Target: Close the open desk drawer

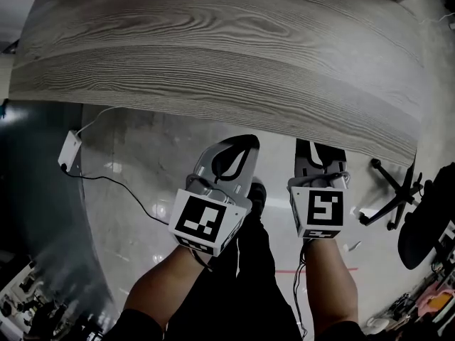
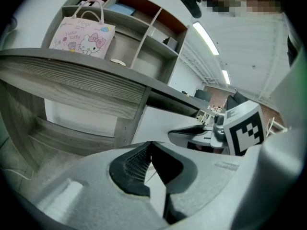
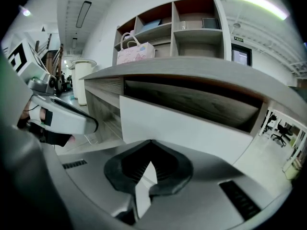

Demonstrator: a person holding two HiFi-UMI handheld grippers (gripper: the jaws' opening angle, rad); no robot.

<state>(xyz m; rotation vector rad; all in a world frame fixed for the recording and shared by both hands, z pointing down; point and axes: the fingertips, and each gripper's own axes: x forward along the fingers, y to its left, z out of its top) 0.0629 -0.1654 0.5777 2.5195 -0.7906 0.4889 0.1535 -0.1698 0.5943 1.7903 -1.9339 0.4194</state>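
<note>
Left hand-held gripper [image 2: 152, 143], right hand-held gripper [image 3: 151, 142] closed; drawer [image 3: 192, 128], seemingly ajar, escapes head view.

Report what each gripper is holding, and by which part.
Nothing is held. The left gripper and the right gripper both have their jaws shut tip to tip, with nothing between them.

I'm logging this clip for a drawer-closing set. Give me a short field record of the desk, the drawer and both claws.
desk: grey wood-grain top, seen from above
drawer: white front under the desktop, with a dark gap above it
left claw: shut, nothing between the jaws
right claw: shut, empty, pointed at the drawer; cannot tell if it touches
on the shelves: pink bag
on the floor: office chair, right of the desk
</note>
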